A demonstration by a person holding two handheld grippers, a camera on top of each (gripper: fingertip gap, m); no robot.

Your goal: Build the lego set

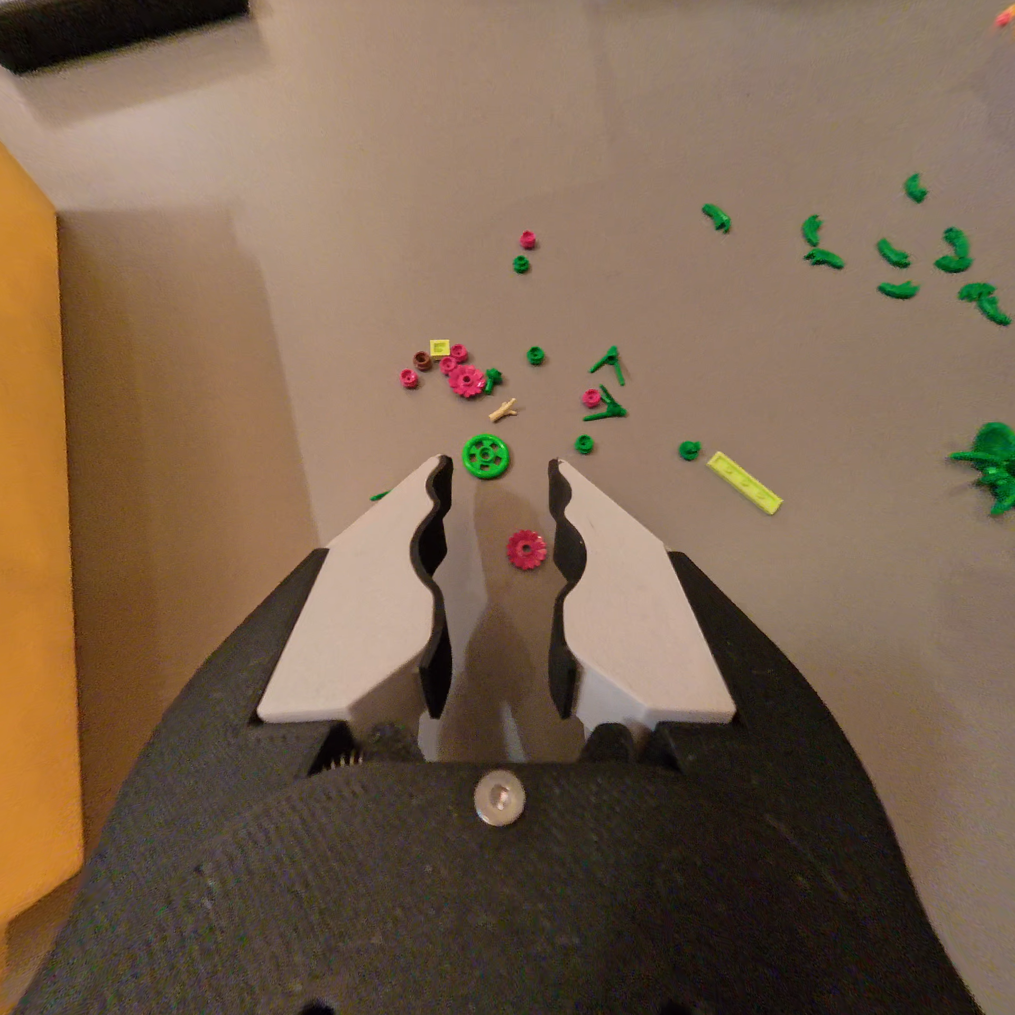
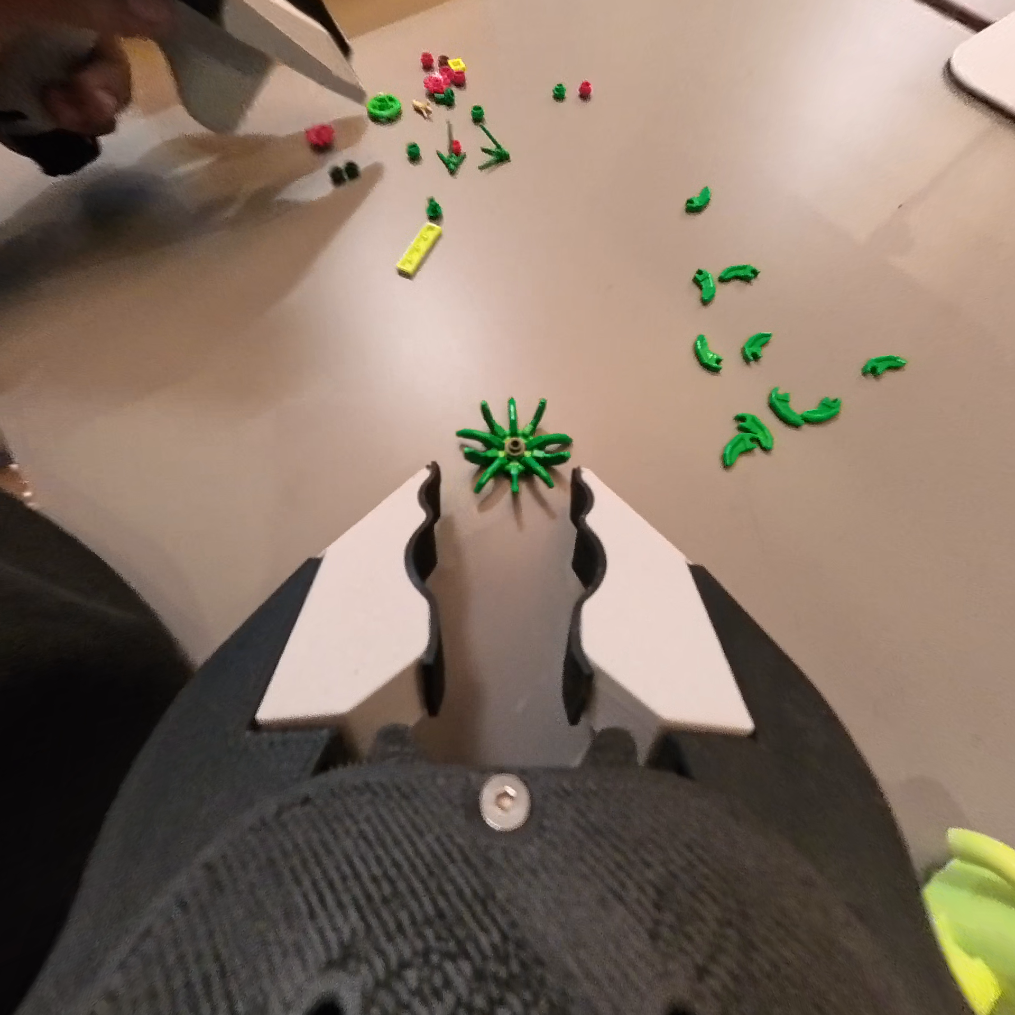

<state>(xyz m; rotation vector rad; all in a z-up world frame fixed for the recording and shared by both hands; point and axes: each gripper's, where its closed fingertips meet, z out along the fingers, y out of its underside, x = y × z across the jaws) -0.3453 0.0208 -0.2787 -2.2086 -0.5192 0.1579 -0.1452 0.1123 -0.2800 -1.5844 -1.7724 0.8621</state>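
My left gripper (image 1: 500,464) is open and empty above the table. A magenta flower piece (image 1: 526,548) lies on the table between its fingers, and a green wheel piece (image 1: 485,457) lies just past the left fingertip. My right gripper (image 2: 504,475) is open and empty, with a dark green spiky plant piece (image 2: 514,446) just ahead of its tips. The left gripper also shows in the right wrist view (image 2: 307,60) at the top left, over the green wheel (image 2: 383,107).
Small magenta, green and brown pieces (image 1: 450,365) cluster ahead. A lime plate (image 1: 744,482) lies to the right. Several curved green leaf pieces (image 2: 769,406) are scattered right. A yellow box (image 1: 27,494) stands left. A white object (image 2: 988,71) sits far right. The left gripper's tips are roughly 20 cm from the right gripper's.
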